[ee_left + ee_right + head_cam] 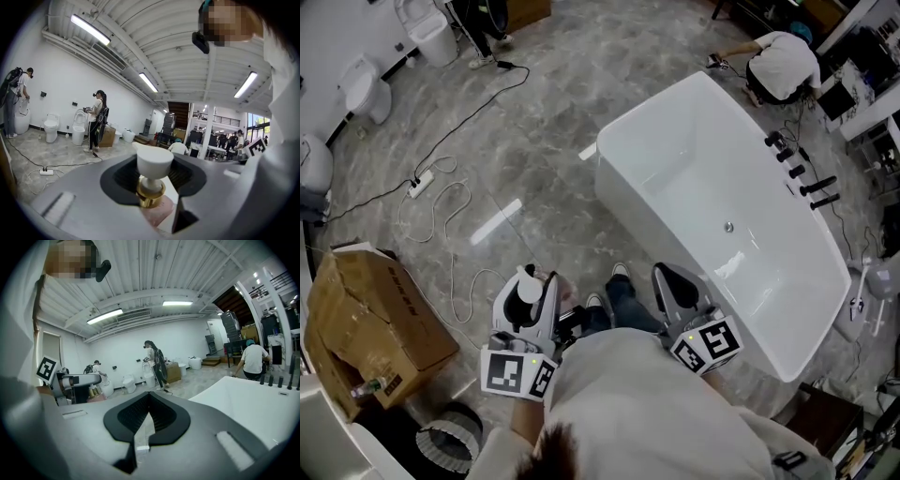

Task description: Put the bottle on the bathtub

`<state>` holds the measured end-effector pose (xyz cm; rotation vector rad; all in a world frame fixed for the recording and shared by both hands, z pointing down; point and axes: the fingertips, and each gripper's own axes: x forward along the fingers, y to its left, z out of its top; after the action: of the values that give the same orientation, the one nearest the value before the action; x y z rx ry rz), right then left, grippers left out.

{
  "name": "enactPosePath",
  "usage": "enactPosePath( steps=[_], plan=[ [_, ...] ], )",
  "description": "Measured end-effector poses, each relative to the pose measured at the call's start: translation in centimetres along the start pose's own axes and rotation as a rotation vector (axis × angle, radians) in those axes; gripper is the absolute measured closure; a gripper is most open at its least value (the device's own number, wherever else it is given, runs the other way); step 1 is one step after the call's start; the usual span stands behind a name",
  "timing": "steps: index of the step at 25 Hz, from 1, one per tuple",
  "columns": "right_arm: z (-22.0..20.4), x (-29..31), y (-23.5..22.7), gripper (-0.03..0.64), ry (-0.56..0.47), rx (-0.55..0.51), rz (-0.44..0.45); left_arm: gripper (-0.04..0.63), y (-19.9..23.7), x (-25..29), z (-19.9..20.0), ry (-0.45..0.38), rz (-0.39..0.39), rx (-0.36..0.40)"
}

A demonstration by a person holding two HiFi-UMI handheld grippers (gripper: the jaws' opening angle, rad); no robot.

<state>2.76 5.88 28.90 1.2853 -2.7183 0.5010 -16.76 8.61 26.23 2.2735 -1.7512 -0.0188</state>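
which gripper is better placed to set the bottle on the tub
Left. The left gripper holds the bottle between its fingers. The right gripper is shut with nothing in it, though it sits nearer the bathtub.

No text can be read; the print on the cardboard box [380,319] is too blurred

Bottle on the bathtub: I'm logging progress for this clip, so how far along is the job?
Done: the bottle is picked up, with the left gripper shut on it. In hand: it is held close to the person's body, beside the bathtub, not over it. Left: carry it across, set it on the tub and let go. The right gripper is shut and empty.
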Motion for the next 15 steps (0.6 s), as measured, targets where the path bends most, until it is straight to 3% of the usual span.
enactPosePath(
  steps=[15],
  plan=[
    [4.2, 6.4, -7.5, 0.618, -0.001, -0.023, 0.078, 0.393, 0.9, 7.8, 2.8, -0.050, 0.111, 0.017]
  ],
)
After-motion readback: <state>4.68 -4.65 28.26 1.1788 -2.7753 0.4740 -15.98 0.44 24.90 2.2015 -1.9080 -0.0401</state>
